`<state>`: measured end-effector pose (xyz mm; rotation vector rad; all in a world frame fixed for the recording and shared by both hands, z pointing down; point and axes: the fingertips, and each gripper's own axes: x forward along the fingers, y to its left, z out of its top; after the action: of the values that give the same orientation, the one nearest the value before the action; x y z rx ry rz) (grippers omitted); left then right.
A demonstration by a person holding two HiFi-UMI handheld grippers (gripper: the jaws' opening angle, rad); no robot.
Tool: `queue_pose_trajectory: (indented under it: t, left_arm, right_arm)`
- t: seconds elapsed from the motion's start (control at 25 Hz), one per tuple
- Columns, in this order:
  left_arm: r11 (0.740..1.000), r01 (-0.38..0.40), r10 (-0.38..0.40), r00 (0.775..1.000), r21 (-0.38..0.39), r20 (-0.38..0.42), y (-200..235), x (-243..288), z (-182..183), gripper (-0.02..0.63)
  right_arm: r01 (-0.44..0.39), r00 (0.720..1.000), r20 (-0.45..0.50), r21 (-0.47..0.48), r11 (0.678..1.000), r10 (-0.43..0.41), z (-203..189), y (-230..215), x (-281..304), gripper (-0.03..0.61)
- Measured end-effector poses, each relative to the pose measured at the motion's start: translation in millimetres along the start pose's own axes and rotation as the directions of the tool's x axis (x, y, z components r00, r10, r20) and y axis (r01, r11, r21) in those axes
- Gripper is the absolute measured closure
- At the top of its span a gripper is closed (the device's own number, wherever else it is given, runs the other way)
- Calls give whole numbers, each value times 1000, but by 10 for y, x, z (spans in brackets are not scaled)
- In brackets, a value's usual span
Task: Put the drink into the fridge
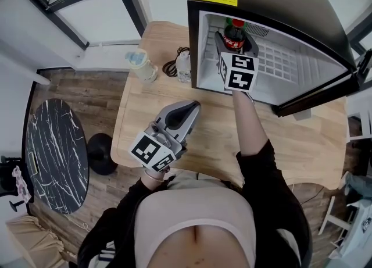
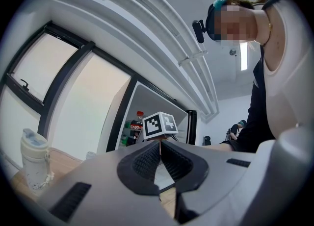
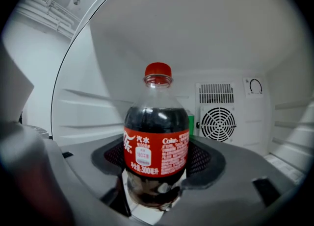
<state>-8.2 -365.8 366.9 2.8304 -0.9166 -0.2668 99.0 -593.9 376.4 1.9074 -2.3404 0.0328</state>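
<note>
The right gripper [image 3: 157, 171] pinches a cola bottle [image 3: 156, 137] by its lower body, upright inside the open mini fridge [image 1: 195, 46], in front of the rear fan grille [image 3: 218, 124]; whether its base touches the fridge floor is unclear; the left gripper [image 2: 159, 144], pressed together and empty, hovers above the wooden surface [image 1: 290, 139].

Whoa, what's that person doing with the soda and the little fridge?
A person is putting a cola bottle into the small fridge, which stands open on the wooden table. The right gripper is shut on the bottle and holds it upright inside the fridge. It has not let go yet. The left gripper is shut and empty, hanging over the table in front of the person.
</note>
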Motion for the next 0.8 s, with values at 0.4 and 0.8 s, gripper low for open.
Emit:
queue_pose_trajectory:
  t: [0.4, 0.8]
  left_arm:
    - [1000, 12, -12, 1000, 0, 5, -16, 17, 12, 603]
    - [1000, 24, -24, 1000, 6, 1, -63, 39, 9, 603]
  right_arm:
    - [41, 999, 0, -26, 999, -41, -10, -50, -23, 253]
    - [25, 999, 39, 5, 1000, -25, 28, -44, -92, 252]
